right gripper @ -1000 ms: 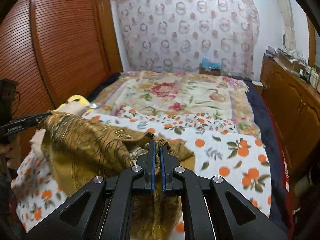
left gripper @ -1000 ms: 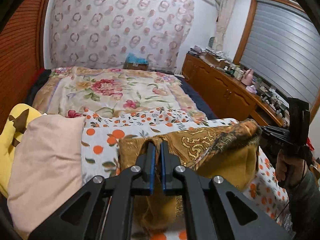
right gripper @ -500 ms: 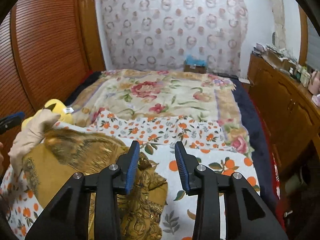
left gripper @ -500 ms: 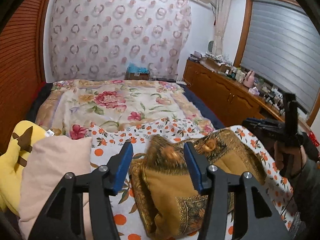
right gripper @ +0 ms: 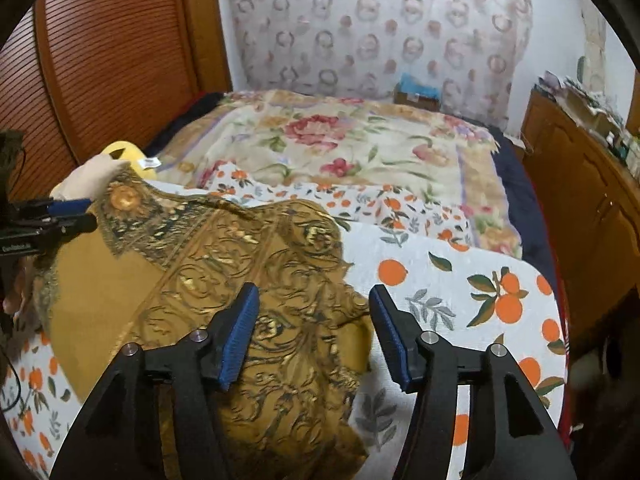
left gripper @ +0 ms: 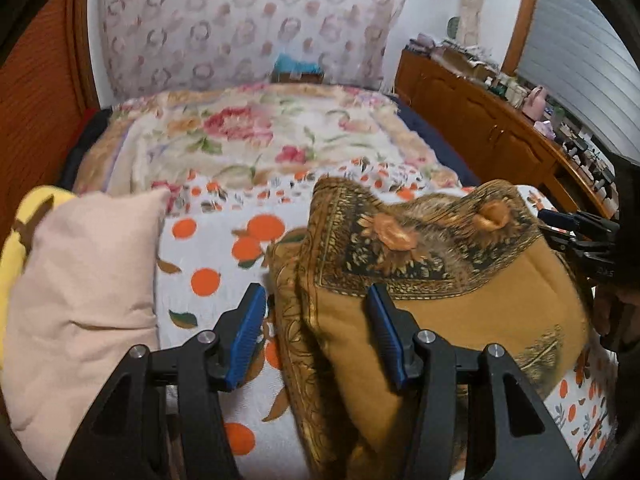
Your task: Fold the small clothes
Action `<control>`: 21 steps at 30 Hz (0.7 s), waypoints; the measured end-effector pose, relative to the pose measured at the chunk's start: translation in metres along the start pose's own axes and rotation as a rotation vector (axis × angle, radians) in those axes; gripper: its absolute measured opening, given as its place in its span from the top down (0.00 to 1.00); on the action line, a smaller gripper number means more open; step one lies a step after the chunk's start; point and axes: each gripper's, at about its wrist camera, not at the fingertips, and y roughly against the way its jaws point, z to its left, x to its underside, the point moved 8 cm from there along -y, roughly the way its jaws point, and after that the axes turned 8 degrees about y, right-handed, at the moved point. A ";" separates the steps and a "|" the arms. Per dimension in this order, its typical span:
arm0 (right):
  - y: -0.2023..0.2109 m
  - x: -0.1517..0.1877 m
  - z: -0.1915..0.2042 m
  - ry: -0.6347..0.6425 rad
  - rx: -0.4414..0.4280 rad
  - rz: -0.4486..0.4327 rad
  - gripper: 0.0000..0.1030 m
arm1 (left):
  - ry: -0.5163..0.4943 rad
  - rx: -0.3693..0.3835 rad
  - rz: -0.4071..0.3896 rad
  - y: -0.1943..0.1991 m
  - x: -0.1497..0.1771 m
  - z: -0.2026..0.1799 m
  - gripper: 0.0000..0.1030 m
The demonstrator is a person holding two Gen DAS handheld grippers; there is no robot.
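Orange-print bedsheet [left gripper: 208,280] — brown patterned garment [left gripper: 460,304] lying loose.

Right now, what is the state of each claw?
Left claw: open, holding nothing.
Right claw: opening, holding nothing, brown patterned cloth released.

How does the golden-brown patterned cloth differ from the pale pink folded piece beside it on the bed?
The golden-brown cloth is ornately patterned with a dark floral border; the pale pink piece is plain. The golden-brown cloth lies rumpled in loose layers; the pink piece lies smooth and flat. The brown cloth sits in front of both grippers; the pink piece lies off to the side. Both rest on the orange-print sheet.
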 end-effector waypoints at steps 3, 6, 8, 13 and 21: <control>-0.007 0.005 -0.003 -0.015 -0.009 0.019 0.38 | 0.016 0.003 0.027 -0.008 0.004 0.003 0.49; -0.011 0.008 -0.002 -0.036 -0.031 0.027 0.38 | 0.020 0.008 0.023 -0.010 0.004 0.003 0.48; -0.014 0.010 -0.004 -0.066 -0.056 0.031 0.38 | 0.023 0.012 0.023 -0.011 0.004 0.002 0.48; -0.016 0.011 -0.005 -0.078 -0.090 0.028 0.38 | 0.019 0.054 0.014 -0.011 0.002 -0.001 0.50; -0.017 0.007 0.009 -0.048 -0.131 0.036 0.69 | 0.012 0.155 0.027 -0.005 -0.007 -0.010 0.93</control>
